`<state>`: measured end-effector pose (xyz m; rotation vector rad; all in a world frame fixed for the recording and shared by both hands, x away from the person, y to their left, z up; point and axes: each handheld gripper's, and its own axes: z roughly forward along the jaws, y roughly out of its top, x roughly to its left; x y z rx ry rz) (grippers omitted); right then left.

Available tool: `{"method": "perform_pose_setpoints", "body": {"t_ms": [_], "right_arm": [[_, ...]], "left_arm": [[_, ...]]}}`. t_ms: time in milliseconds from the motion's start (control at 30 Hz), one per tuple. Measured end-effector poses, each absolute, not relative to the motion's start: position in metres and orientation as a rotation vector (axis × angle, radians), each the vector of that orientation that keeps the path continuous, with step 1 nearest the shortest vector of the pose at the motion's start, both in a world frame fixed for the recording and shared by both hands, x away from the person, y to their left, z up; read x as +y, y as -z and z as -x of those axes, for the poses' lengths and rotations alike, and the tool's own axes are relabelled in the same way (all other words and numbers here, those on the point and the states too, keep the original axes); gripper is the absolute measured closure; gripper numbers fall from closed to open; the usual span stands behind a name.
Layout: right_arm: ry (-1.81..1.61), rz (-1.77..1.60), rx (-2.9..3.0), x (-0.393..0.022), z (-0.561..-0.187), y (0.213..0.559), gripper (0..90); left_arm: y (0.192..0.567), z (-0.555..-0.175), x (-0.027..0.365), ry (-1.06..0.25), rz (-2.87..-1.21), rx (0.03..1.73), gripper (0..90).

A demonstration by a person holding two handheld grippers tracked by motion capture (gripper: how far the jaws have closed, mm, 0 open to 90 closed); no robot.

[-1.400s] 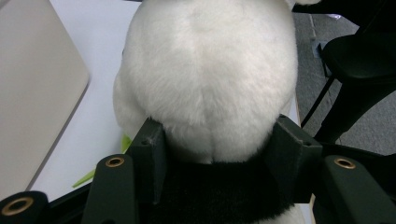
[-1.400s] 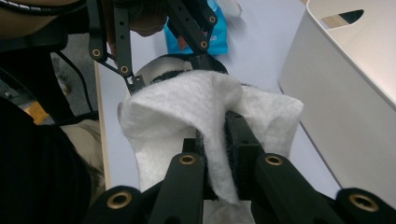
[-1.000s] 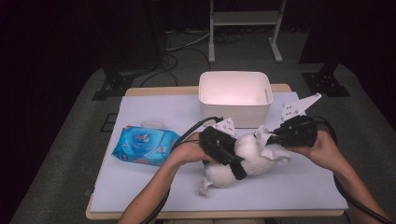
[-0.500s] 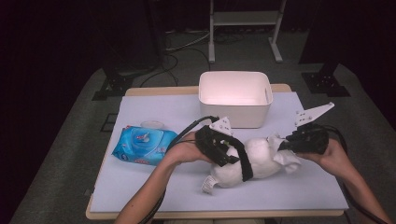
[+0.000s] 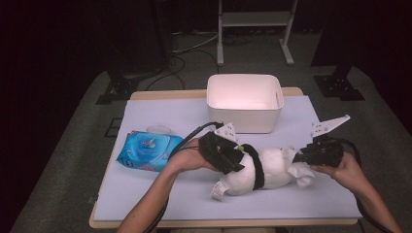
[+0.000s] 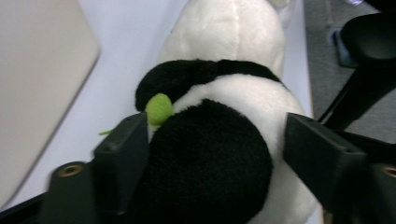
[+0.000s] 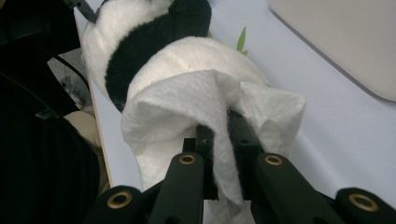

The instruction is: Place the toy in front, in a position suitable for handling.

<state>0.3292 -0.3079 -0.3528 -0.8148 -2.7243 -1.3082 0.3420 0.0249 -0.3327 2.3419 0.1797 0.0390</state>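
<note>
High view: one plush panda (image 5: 265,171) lies on its side at the middle of the table's pale mat (image 5: 160,116), with one white bin (image 5: 244,101) at its 12 o'clock and one blue pack of wet wipes (image 5: 147,151) at its 9 o'clock. The left gripper (image 5: 228,158) sits over the panda's black end, while the right gripper (image 5: 302,158) meets the white end at 3 o'clock, where a white wipe (image 5: 302,172) bunches against the fur. The step in hand looks like wiping the toy clean while the other hand steadies it.

Left gripper view: the two jaws straddle a black plush patch (image 6: 205,163). The left jaw touches the fur beside a small green tuft (image 6: 159,108); at the right jaw a sliver of white fur shows, so the claw reads as released around the toy rather than clenched. Its jaws have just been opening and then easing back a little, with the panda between them.

Right gripper view: the jaws are clenched on the one wipe (image 7: 210,112), which drapes over the panda's white body (image 7: 205,53) at 12 o'clock. The next move probably calls for dragging the wipe along the fur with the grip kept tight, and for the left claw to brace the toy so it does not slide.
</note>
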Motion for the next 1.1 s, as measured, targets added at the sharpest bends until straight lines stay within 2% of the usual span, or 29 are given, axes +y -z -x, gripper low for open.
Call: {"method": "perform_pose_setpoints", "body": {"t_ms": [133, 267, 667, 900, 1100], "right_arm": [[1.307, 0.803, -2.738, -0.308, -0.327, 0.349, 84.2], [1.304, 0.779, -2.781, -0.304, -0.326, 0.339, 84.1], [1.272, 0.650, -2.835, -0.272, -0.333, 0.327, 84.1], [1.263, 0.630, -2.831, -0.266, -0.335, 0.327, 84.1], [1.246, 0.605, -2.838, -0.260, -0.336, 0.326, 84.1]], "left_arm": [[0.336, -0.341, 0.026, -0.021, -2.330, 0.174, 30.1], [0.338, -0.340, 0.024, -0.010, -2.325, 0.168, 31.0], [0.336, -0.339, 0.023, -0.012, -2.325, 0.183, 28.1], [0.336, -0.339, 0.026, -0.020, -2.336, 0.212, 20.1], [0.336, -0.340, 0.025, -0.014, -2.337, 0.198, 23.4]]}}
